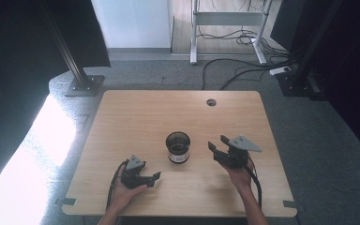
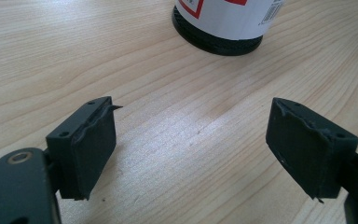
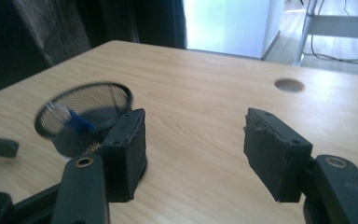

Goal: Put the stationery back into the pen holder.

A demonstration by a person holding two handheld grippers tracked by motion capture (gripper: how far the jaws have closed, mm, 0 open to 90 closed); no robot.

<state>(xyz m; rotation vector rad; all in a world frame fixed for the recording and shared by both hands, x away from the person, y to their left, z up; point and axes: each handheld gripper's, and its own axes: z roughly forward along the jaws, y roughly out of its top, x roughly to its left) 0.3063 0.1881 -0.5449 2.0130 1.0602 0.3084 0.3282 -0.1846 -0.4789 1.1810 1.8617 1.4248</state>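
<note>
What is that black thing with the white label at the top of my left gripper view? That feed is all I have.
Observer: A black mesh cup, standing upright near the middle of the table.
Operator: Is anything in it?
Observer: The right gripper view shows a blue and white item inside, too blurred to identify.
Operator: Where is the right gripper?
Observer: The right gripper is just right of the cup and apart from it, with its jaws open and nothing between them.
</note>
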